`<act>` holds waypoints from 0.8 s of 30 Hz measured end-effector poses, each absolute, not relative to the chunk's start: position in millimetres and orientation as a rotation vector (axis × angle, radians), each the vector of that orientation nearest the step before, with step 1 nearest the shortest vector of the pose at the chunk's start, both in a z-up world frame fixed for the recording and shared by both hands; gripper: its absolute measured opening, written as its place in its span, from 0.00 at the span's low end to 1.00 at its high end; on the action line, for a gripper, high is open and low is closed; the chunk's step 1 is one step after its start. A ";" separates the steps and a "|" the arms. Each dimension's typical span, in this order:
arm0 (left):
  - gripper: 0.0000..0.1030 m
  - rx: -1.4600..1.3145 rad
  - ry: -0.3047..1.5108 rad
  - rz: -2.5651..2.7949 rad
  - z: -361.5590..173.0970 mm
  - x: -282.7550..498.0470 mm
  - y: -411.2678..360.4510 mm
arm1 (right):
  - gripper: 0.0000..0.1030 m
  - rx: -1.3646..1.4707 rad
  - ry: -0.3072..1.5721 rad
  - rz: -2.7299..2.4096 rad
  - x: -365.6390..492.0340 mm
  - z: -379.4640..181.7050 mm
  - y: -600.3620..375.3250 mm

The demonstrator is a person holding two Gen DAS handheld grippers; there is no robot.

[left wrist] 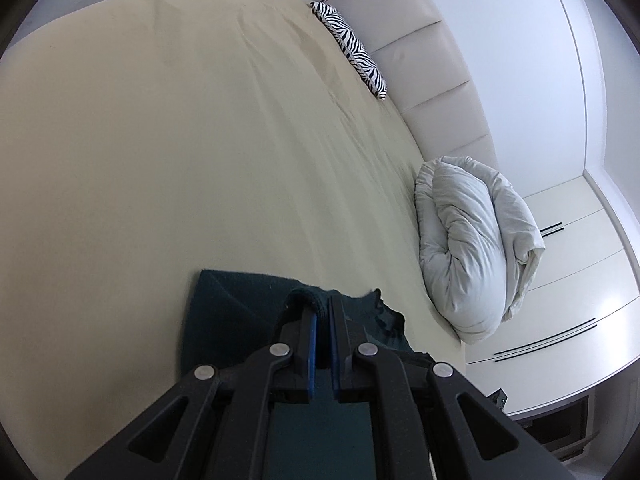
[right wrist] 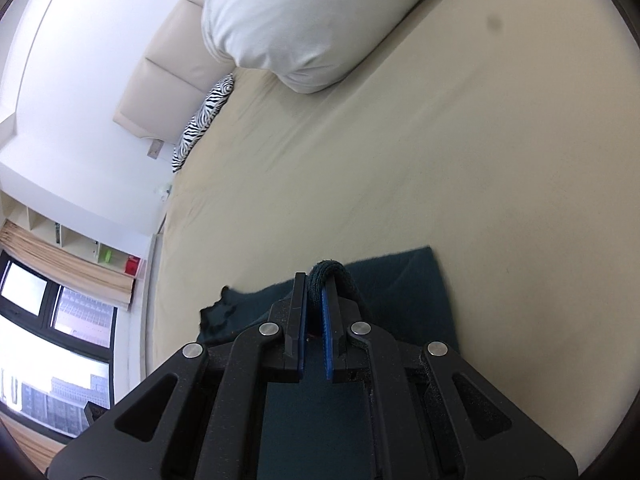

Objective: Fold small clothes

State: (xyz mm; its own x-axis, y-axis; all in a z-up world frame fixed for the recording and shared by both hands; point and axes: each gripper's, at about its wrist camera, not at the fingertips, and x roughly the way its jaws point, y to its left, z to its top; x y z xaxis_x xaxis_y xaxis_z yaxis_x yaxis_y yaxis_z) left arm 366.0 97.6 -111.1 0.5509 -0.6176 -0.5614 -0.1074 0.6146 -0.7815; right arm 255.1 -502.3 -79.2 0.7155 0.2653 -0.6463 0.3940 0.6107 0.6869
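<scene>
A dark teal garment (left wrist: 228, 312) lies on the beige bed sheet (left wrist: 160, 140), partly lifted. My left gripper (left wrist: 322, 304) is shut on a bunched edge of the dark teal garment, with fabric pinched between its blue pads. In the right wrist view the same garment (right wrist: 400, 292) lies on the sheet (right wrist: 440, 140). My right gripper (right wrist: 316, 280) is shut on another bunched edge of it, and a roll of fabric sticks out above the fingertips. The cloth below both grippers is hidden by their black bodies.
A rolled white duvet (left wrist: 468, 248) lies at the head of the bed, also in the right wrist view (right wrist: 312, 20). A zebra-print pillow (left wrist: 352, 48) leans on the padded headboard (left wrist: 432, 52). White cabinets (left wrist: 560, 300) stand beside the bed. A window (right wrist: 52, 320) is at the left.
</scene>
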 end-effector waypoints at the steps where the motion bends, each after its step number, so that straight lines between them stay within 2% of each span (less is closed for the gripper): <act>1: 0.06 -0.871 0.970 -0.346 -115.6 373.1 94.5 | 0.05 0.941 0.805 -0.091 261.6 -84.4 -504.2; 4: 0.08 -0.830 1.004 -0.330 -125.8 385.4 86.3 | 0.07 0.945 0.835 -0.106 278.2 -101.2 -506.0; 7: 0.20 -0.833 1.027 -0.308 -135.3 387.4 87.3 | 0.10 0.929 0.864 -0.123 287.2 -113.3 -505.9; 9: 0.42 -0.848 1.013 -0.308 -133.5 382.3 89.1 | 0.18 0.920 0.837 -0.128 287.8 -115.8 -507.6; 11: 0.42 -0.832 0.987 -0.319 -126.0 374.5 90.2 | 0.42 0.904 0.799 -0.163 282.0 -113.2 -511.2; 13: 0.43 -0.834 0.974 -0.326 -118.6 365.7 91.5 | 0.50 0.916 0.770 -0.174 274.9 -110.7 -517.3; 17: 0.49 -0.780 0.934 -0.316 -103.3 330.3 95.7 | 0.50 0.845 0.771 -0.165 256.8 -98.1 -513.9; 24: 0.49 -0.628 0.946 -0.296 -111.9 260.4 86.5 | 0.50 0.626 0.829 -0.110 204.0 -87.1 -480.6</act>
